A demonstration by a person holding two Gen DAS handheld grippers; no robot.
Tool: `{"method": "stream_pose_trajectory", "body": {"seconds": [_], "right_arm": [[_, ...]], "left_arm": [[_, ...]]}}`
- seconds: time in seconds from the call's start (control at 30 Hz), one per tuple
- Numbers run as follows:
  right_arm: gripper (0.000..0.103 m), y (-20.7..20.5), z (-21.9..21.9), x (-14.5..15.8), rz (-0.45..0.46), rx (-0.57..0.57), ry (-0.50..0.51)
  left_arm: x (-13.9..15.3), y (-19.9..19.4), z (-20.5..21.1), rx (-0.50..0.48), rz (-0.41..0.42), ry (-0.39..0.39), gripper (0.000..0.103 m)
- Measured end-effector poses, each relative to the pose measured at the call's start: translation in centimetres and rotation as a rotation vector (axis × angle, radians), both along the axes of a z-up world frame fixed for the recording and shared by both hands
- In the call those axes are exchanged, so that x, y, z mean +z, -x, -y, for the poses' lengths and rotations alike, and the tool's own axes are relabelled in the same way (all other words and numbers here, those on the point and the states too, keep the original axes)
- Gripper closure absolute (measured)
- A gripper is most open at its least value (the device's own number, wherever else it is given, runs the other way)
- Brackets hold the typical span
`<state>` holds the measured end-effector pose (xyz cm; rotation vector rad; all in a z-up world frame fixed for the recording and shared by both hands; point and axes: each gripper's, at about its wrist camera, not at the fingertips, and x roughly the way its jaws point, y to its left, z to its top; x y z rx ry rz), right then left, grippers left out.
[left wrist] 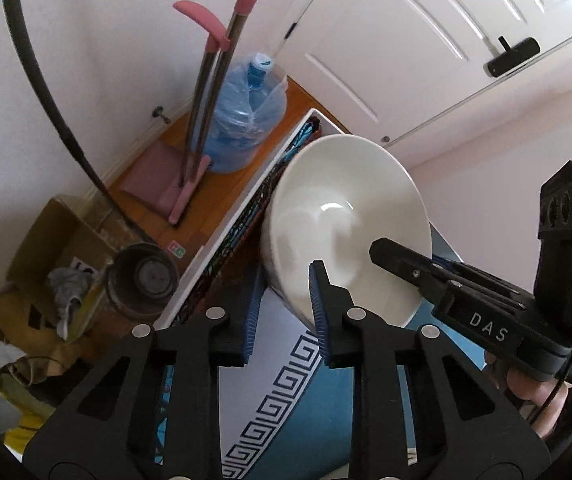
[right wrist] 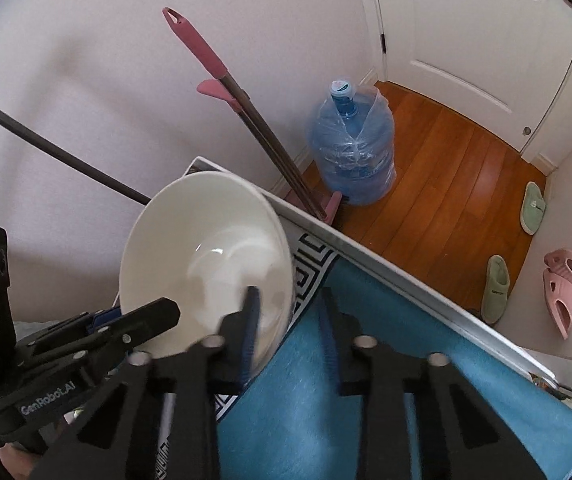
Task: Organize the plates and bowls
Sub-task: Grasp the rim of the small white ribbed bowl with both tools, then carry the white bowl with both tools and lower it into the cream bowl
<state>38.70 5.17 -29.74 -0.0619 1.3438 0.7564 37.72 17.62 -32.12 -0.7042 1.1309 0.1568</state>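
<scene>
Two grippers, one white bowl (left wrist: 346,216): it sits at the corner of the table (right wrist: 406,276), over the key-patterned border of the blue cloth (right wrist: 326,408). My left gripper (left wrist: 286,300) is drawn in narrow on the near wall of the bowl, one blue pad inside and the other against the outside. My right gripper (right wrist: 289,296) straddles the rim on the opposite side, its jaws narrow too. A strip of cloth shows between its outer pad and the bowl, so I cannot tell whether it grips. Beyond the table, a blue water jug (right wrist: 352,148) stands on the wooden floor beside a pink-handled mop (right wrist: 222,76).
</scene>
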Motion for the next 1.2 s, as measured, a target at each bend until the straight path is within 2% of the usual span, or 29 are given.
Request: {"method": "stream_pose_trajectory", "body": {"seconds": [0.07, 0.2, 0.37, 0.57, 0.67, 0.83, 1.0, 1.2], "right_arm": [[0.089, -0.1, -0.1, -0.1, -0.008, -0.002, -0.021], [0.089, 0.1, -0.5, 0.0, 0.026, 0.005, -0.002], [0.089, 0.4, 0.1, 0.3, 0.036, -0.004, -0.025], [0.089, 1.8, 2.2, 3.2, 0.088, -0.032, -0.076], [0.089, 2.8, 3.7, 5.3, 0.128, -0.045, -0.085], [0.089, 5.5, 8.0, 9.2, 0.173, -0.079, -0.124], [0.089, 9.1, 13.5, 12.5, 0.215, -0.111, -0.137], [0.089, 13.8, 21.9, 14.8, 0.248, -0.188, -0.122]], "left_arm": [[0.0, -0.3, 0.1, -0.007, -0.002, -0.018, 0.082], [0.2, -0.3, 0.6, -0.022, 0.001, -0.054, 0.082], [1.4, 0.0, 1.3, -0.039, 0.025, -0.104, 0.082], [4.7, 1.3, 3.6, -0.067, 0.076, -0.164, 0.082], [6.8, 2.3, 5.2, -0.079, 0.106, -0.159, 0.082], [10.7, 5.0, 9.4, -0.104, 0.153, -0.189, 0.083], [14.1, 8.1, 15.4, -0.141, 0.193, -0.203, 0.083], [16.4, 10.8, 24.0, -0.236, 0.227, -0.193, 0.083]]}}
